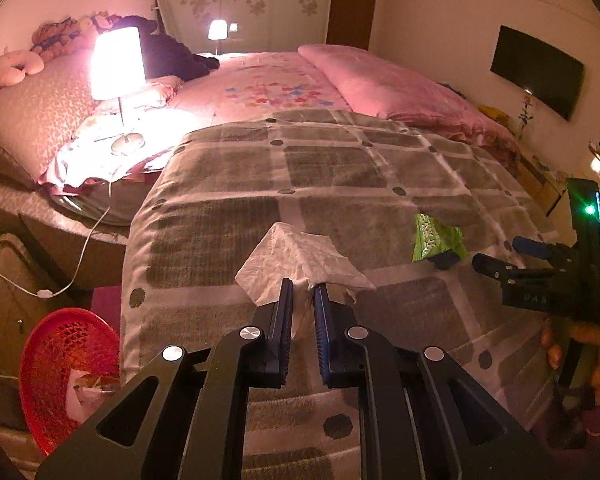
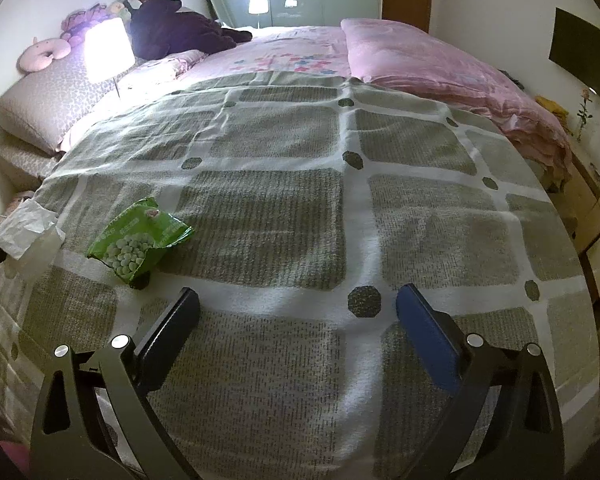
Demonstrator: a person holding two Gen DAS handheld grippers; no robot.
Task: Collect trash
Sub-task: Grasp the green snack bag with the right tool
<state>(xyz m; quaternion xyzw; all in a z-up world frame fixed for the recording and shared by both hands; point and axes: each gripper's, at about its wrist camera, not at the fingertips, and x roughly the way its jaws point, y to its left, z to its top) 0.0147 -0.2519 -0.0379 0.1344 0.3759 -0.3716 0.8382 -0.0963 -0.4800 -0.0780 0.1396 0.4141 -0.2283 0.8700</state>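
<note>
Step in hand: I judge I am mid-carry with one piece of trash, the white tissue [image 1: 300, 264], pinched in my left gripper [image 1: 303, 286] above the near edge of the checked blanket [image 1: 340, 168].
Left gripper: pressed together on a corner of the tissue, which fans out past the tips.
Right gripper: my right gripper [image 2: 298, 300] is spread wide with nothing between the jaws, only blanket under it.
Next move: I would swing the tissue off the blanket's left edge to the red basket [image 1: 60, 352] on the floor beside it, then let go over the opening.
Then: the green snack bag [image 2: 140, 236] lies on the blanket, just left of the right gripper's tips; that hand needs to shift left and close on it.
Tissue: crumpled, thin, creased.
Snack bag: torn open, flattened, printed with peas.
</note>
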